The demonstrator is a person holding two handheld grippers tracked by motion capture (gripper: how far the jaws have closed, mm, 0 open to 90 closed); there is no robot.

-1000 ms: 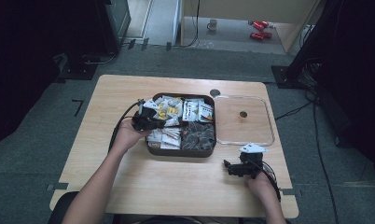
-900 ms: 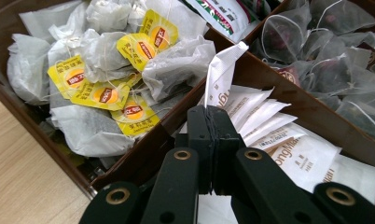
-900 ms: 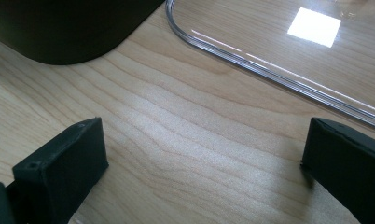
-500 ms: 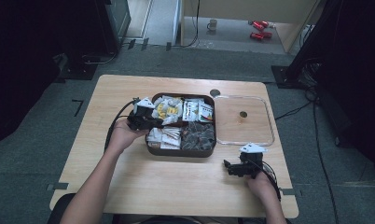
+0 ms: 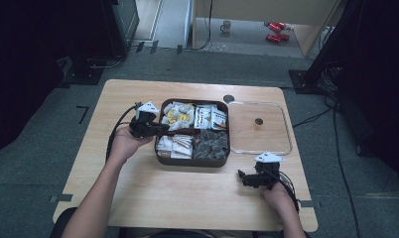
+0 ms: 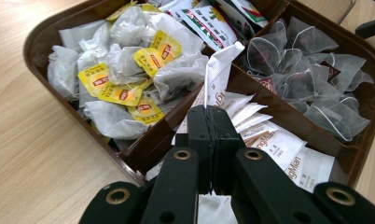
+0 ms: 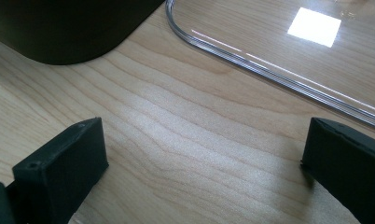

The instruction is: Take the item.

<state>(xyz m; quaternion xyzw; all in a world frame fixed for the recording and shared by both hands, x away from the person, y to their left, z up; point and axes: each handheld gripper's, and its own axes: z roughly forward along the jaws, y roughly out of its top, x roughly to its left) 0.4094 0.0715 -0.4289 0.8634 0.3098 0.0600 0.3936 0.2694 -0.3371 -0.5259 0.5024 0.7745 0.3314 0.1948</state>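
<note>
A brown four-part tray (image 5: 192, 162) sits mid-table with tea bags and sachets in it. My left gripper (image 5: 159, 128) is at the tray's left edge. In the left gripper view the left gripper (image 6: 210, 117) has its jaws pressed together on a white sachet (image 6: 220, 77) that stands up over the divider. Yellow-tagged tea bags (image 6: 129, 70) lie to its left, pyramid tea bags (image 6: 316, 79) to its right, and more white sachets (image 6: 279, 144) just beyond it. My right gripper (image 5: 243, 177) rests on the table near the front right. In its own view the right gripper (image 7: 204, 158) is open over bare wood.
A clear lid (image 5: 259, 129) lies flat to the right of the tray, and its edge (image 7: 269, 60) runs ahead of the right gripper. The tray's dark corner (image 7: 69, 28) is at the upper left there. Cables trail from both grippers.
My left gripper has drawn back a little to the left, from over the tray's upper-left compartment to its left edge. The right gripper has stayed put.
</note>
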